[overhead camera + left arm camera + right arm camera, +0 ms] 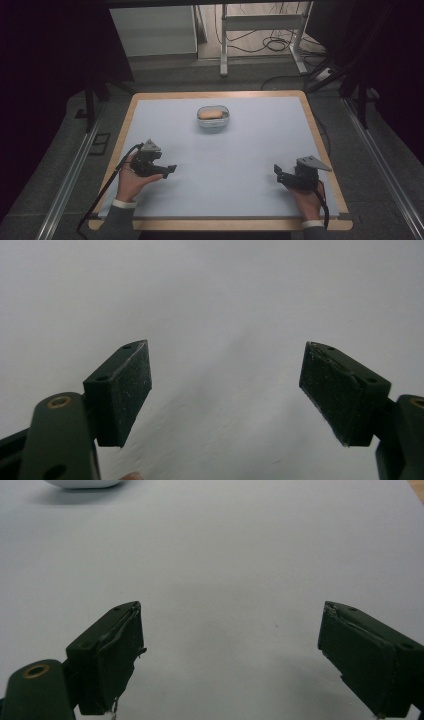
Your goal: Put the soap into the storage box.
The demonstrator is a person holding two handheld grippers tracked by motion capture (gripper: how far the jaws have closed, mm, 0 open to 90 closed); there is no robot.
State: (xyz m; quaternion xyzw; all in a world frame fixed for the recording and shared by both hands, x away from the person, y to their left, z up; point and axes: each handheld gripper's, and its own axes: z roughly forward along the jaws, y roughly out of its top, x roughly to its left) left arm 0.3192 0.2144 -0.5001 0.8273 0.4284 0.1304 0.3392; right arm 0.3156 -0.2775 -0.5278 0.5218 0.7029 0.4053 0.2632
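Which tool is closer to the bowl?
Left. The left tool sits below-left of the bowl; the right tool lies farther off, below-right. Neither touches it.

This looked like a lab or recording workspace, not a home. A wood-edged counter (320, 135) with a pale blue-grey surface stood on grey carpet, flanked by long metal floor rails (385, 165). Beyond it stood a white metal desk frame (260, 22) with loose black cables (275, 44), between dark curtained sides.

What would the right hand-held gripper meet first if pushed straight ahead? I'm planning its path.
Probably nothing: the right hand-held gripper, jaws open, faces bare mat; the bowl sits off to its left.
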